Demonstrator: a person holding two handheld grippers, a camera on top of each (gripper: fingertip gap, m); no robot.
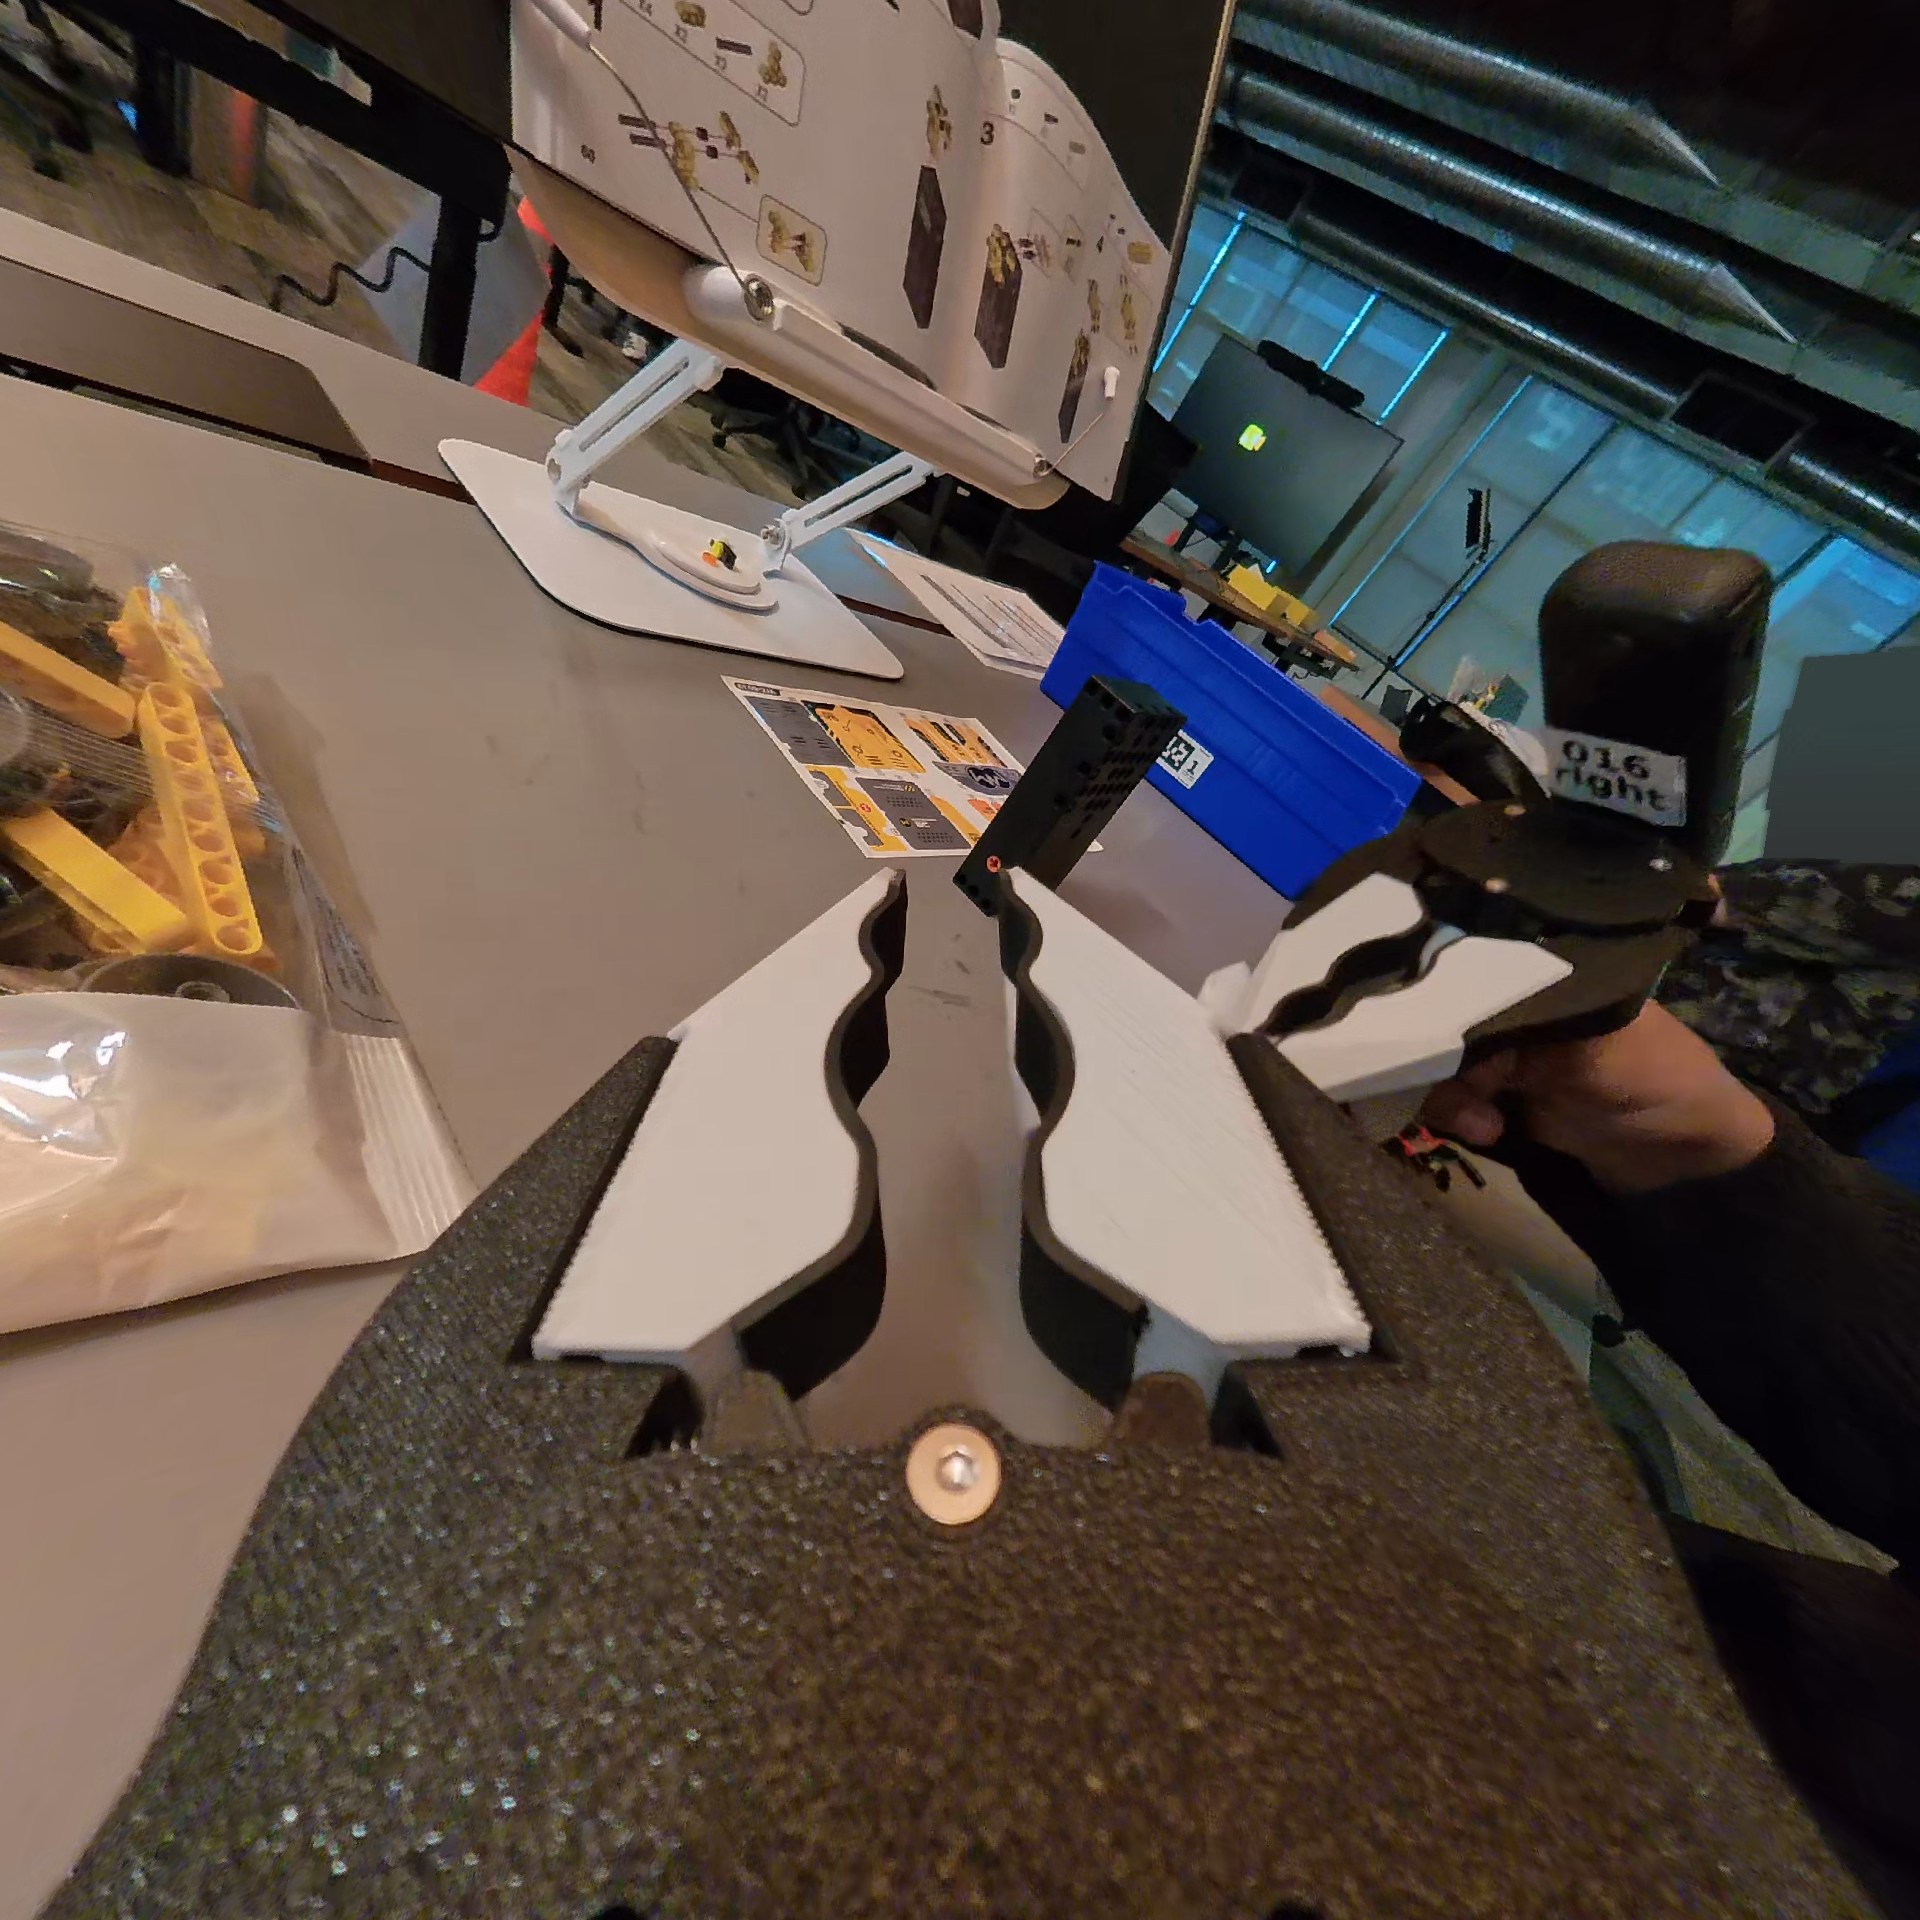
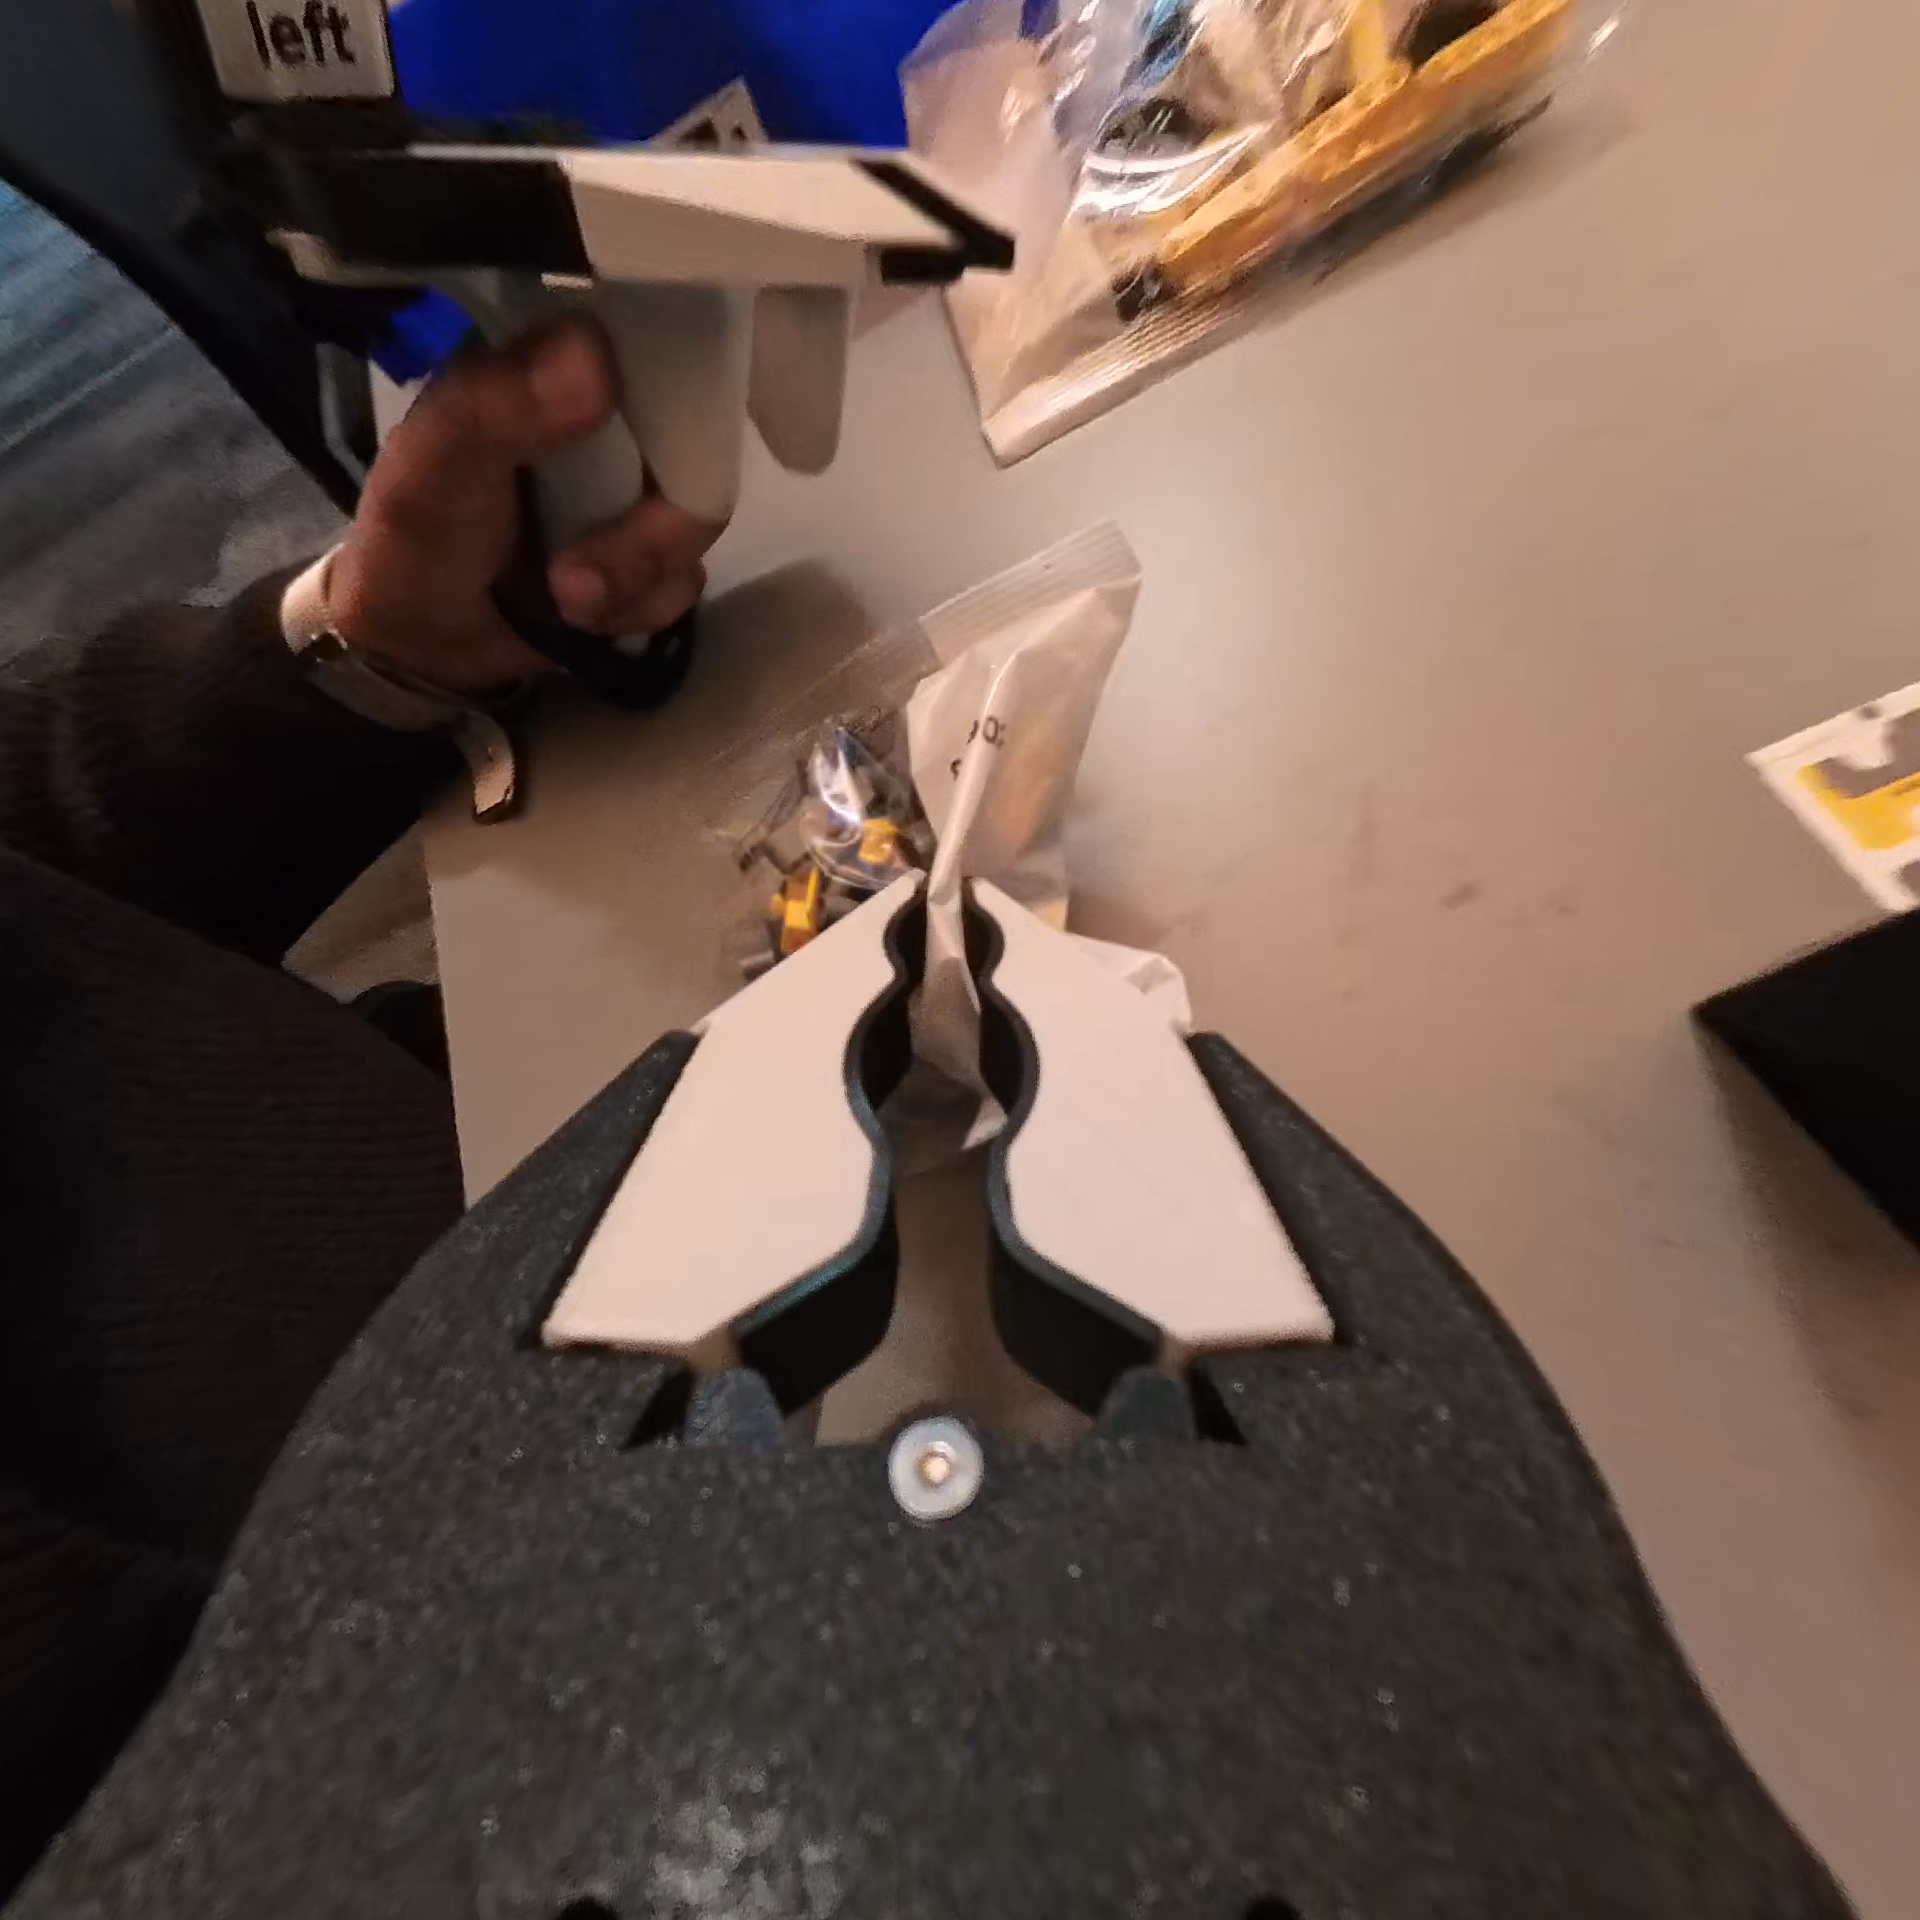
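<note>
My right gripper (image 2: 945,885) is shut on the white top of a small plastic bag (image 2: 1023,748), pinched between its fingertips. The bag hangs over the grey table (image 2: 1351,623) near its edge, with small yellow and grey pieces (image 2: 831,862) in its clear part. My left gripper (image 1: 951,881) is open and empty, held above the table. A black studded block (image 1: 1081,779) stands just beyond its right fingertip, its base hidden. The left gripper also shows in the right wrist view (image 2: 977,244), held by a hand. The right gripper shows in the left wrist view (image 1: 1242,1003).
A large clear bag of yellow beams (image 1: 156,831) lies on the left of the table (image 1: 520,779). An instruction booklet (image 1: 831,156) rests on a white stand (image 1: 665,592) at the back. A sticker sheet (image 1: 883,769) and a blue bin (image 1: 1226,717) lie beyond the block. One gripper's finger ends stand about 11 cm off the other's. My right tips are roughly 15 cm from the black studded block (image 1: 1081,779).
</note>
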